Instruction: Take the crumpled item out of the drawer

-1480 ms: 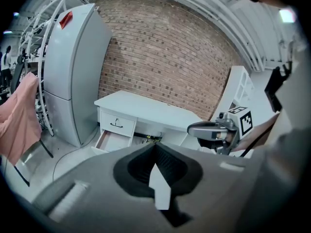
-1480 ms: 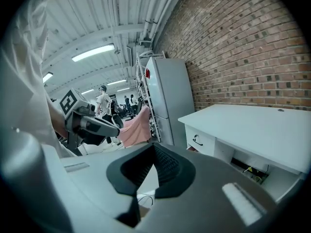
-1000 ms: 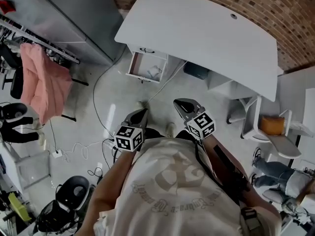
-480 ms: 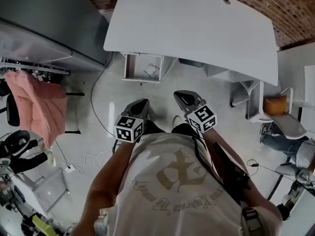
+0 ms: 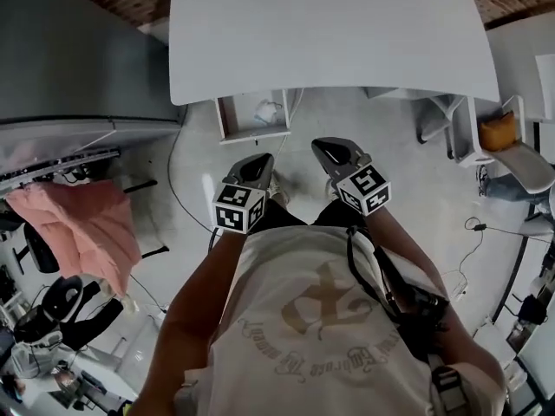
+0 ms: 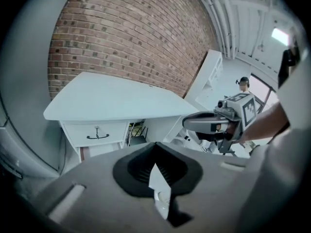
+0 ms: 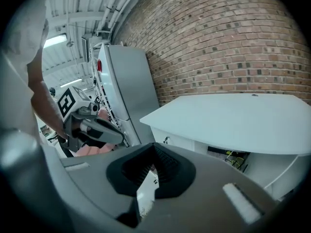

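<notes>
Under the white desk (image 5: pixel 329 33) a drawer (image 5: pixel 253 135) stands pulled out, and a crumpled white item (image 5: pixel 267 111) lies inside it. My left gripper (image 5: pixel 258 159) hangs over the floor just short of the drawer, jaws shut and empty. My right gripper (image 5: pixel 323 146) is beside it to the right, also shut and empty, clear of the drawer. The left gripper view shows a drawer front with a dark handle (image 6: pixel 97 132) beyond my shut left gripper (image 6: pixel 156 168), with the right gripper (image 6: pixel 194 123) to its right. The right gripper view has the desk (image 7: pixel 233 118) ahead of the right gripper (image 7: pixel 153 171).
A tall grey cabinet (image 5: pixel 78 59) stands left of the desk. A pink garment (image 5: pixel 91 224) hangs on a rack at the left. Cables (image 5: pixel 178 193) trail over the floor near the drawer. A white chair with an orange thing (image 5: pixel 501 133) stands at the right.
Both grippers have moved forward toward the desk, and the open drawer now lies much closer in front of them. The jaws stay shut.
</notes>
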